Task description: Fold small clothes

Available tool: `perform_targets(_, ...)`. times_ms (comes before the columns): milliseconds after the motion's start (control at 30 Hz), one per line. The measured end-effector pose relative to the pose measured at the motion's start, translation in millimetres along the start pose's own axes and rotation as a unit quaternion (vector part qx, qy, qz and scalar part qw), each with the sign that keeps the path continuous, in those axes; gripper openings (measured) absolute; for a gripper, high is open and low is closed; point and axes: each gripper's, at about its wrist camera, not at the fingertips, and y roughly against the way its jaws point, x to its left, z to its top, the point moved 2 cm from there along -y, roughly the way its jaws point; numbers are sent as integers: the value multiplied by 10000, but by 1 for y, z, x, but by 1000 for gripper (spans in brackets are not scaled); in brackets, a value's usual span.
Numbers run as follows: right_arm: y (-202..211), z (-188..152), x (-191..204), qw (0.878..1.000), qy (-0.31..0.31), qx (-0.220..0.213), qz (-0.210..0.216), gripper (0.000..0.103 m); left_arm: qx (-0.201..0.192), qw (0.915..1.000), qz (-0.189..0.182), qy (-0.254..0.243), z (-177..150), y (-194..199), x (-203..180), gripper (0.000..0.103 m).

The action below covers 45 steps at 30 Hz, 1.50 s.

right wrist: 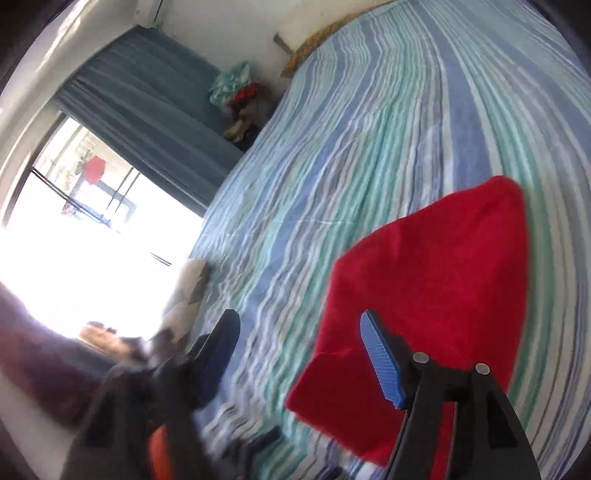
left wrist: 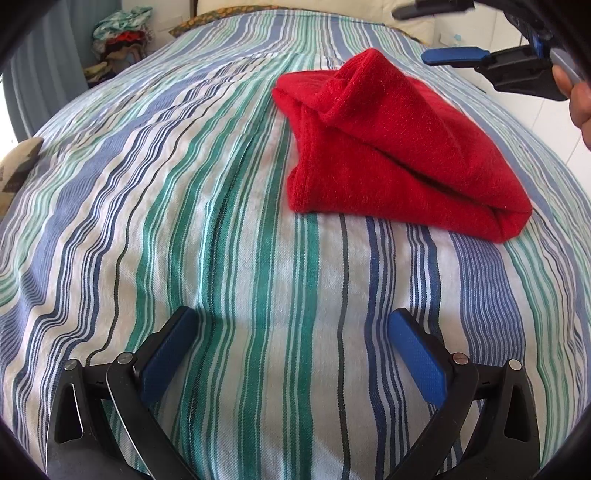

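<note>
A red knitted garment (left wrist: pixel 391 147) lies folded into a loose bundle on the striped bedsheet (left wrist: pixel 221 221), right of centre. My left gripper (left wrist: pixel 291 332) is open and empty, low over the sheet, short of the garment. My right gripper (left wrist: pixel 436 33) shows at the top right of the left wrist view, open, above and beyond the garment. In the right wrist view the right gripper (right wrist: pixel 299 325) is open and empty, hovering over the near edge of the red garment (right wrist: pixel 436 280). That view is blurred by motion.
A pile of mixed clothes (left wrist: pixel 118 40) sits at the far left corner past the bed, also in the right wrist view (right wrist: pixel 240 103). A patterned cushion (left wrist: pixel 18 166) lies at the bed's left edge. A blue curtain (right wrist: pixel 155 122) and bright window (right wrist: pixel 74 240) are on the left.
</note>
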Motion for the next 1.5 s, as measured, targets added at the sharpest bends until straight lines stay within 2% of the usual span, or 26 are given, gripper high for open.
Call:
perform_targets(33, -4, -2, -8, 9996, -4, 111, -258, 33, -6, 10000, -18, 5, 0, 0, 0, 103)
perform_targets(67, -11, -5, -14, 9988, -3, 244, -418, 22, -13, 10000, -45, 15, 0, 1, 1, 103)
perform_targets(100, -20, -11, -15, 9979, 52, 348, -540, 16, -15, 10000, -80, 33, -1, 3, 2, 103)
perform_targets(133, -29, -20, -13, 9974, 155, 435, -546, 16, -14, 9999, -118, 72, -3, 6, 3, 102)
perform_targets(233, -64, -55, 9, 9945, 593, 853, -139, 16, 26, 9992, -211, 335, -10, 15, 12, 102)
perform_targets(267, -79, -71, 18, 9895, 872, 1148, -126, 16, 38, 9989, -245, 397, -12, 16, 13, 102)
perform_targets(333, -107, -102, 33, 9737, 1521, 1657, -372, 16, 49, 9989, -259, 385, -14, 17, 13, 102)
perform_targets(400, -104, -117, 40, 9655, 2037, 1522, -566, 16, 41, 9993, -215, 316, -14, 16, 11, 103)
perform_targets(467, -88, -112, 40, 9695, 1987, 1284, -636, 16, 21, 9995, -153, 267, -16, 16, 8, 103)
perform_targets(567, -36, -99, 47, 9731, 2123, 542, -715, 16, 16, 9997, -96, 235, -14, 13, 6, 103)
perform_targets(633, -3, -95, 45, 9716, 2168, 123, -942, 16, 15, 9997, -83, 245, -12, 11, 6, 103)
perform_targets(700, 23, -98, 26, 9710, 2013, -189, -1277, 16, 11, 9997, -66, 240, -12, 10, 5, 103)
perform_targets(767, 29, -105, -7, 9755, 1592, -137, -1510, 17, 1, 9997, -57, 223, -12, 10, 5, 103)
perform_targets(867, 3, -133, -62, 9772, 1028, 687, -1726, 17, 40, 9998, -98, 174, -12, 11, 6, 102)
perform_targets(967, 15, -148, -65, 9788, 1084, 323, -1708, 18, 71, 9995, -97, 285, -10, 29, 9, 101)
perform_targets(1033, 23, -152, -63, 9805, 934, 373, -1690, 21, -228, 9987, -255, 382, -1, 49, 8, 101)
perform_targets(1133, 43, -158, -52, 9775, 1263, 103, -1687, 21, -660, 9961, -465, 353, 32, 67, -4, 101)
perform_targets(1233, 62, -149, -48, 9763, 1297, -239, -1714, 21, -800, 9933, -762, 337, 77, 63, -16, 101)
perform_targets(1267, 66, -140, -45, 9761, 1290, -377, -1709, 21, -814, 9930, -773, 366, 90, 57, -18, 99)
perform_targets(1300, 69, -130, -41, 9763, 1281, -505, -1669, 21, -786, 9935, -726, 388, 100, 48, -19, 90)
perform_targets(1333, 69, -120, -37, 9765, 1277, -604, -1627, 21, -674, 9951, -616, 388, 107, 36, -18, 76)
perform_targets(1367, 68, -110, -33, 9767, 1280, -670, -1585, 21, -465, 9970, -488, 370, 109, 19, -17, 68)
perform_targets(1400, 64, -101, -29, 9770, 1303, -706, -1531, 21, -193, 9985, -345, 374, 106, -1, -13, 53)
perform_targets(1433, 58, -96, -26, 9774, 1348, -695, -1472, 21, 125, 9988, -257, 386, 98, -21, -9, 44)
perform_targets(1467, 48, -92, -26, 9780, 1389, -626, -1426, 21, 339, 9981, -312, 413, 89, -37, -5, 44)
perform_targets(1500, 34, -92, -30, 9798, 1359, -474, -1388, 22, 217, 9982, -394, 395, 82, -40, -1, 44)
